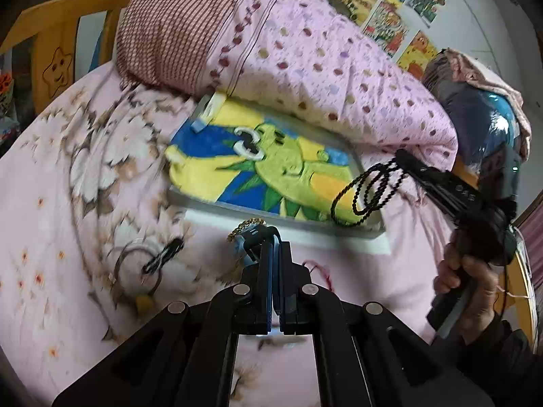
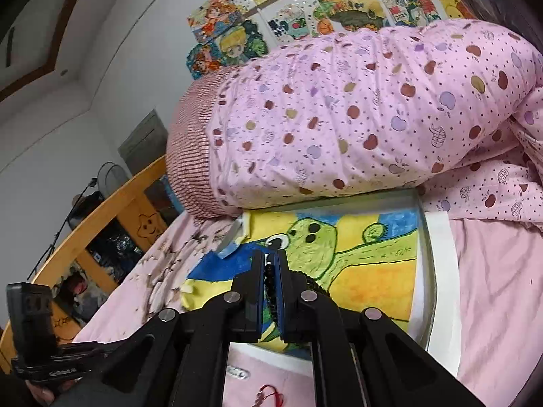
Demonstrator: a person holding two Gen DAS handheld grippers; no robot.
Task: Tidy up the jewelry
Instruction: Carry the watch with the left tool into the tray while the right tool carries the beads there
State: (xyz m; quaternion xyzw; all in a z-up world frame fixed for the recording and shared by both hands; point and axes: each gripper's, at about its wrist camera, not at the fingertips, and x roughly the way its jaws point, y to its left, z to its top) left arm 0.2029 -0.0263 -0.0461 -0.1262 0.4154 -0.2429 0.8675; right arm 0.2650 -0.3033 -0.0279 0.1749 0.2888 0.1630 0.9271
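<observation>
A shallow tray [image 1: 271,215] lined with a bright frog drawing [image 1: 271,166] lies on the pink bed. My left gripper [image 1: 263,232] is shut on a gold chain [image 1: 242,228], just in front of the tray's near rim. My right gripper [image 1: 402,156] is shut on a black bead necklace [image 1: 364,191] that hangs in loops over the tray's right end. In the right wrist view the beads [image 2: 269,278] sit between the closed fingers [image 2: 258,271] above the tray [image 2: 426,237]. A silver bangle [image 1: 137,268] with a black clip [image 1: 164,254] lies left of my left gripper.
A rolled pink quilt [image 1: 322,64] and checked pillow [image 1: 176,23] lie behind the tray. A red string piece [image 2: 269,391] lies on the sheet near the tray's front. The yellow wooden bed frame [image 1: 57,34] runs along the left. Drawings [image 2: 305,3] cover the wall.
</observation>
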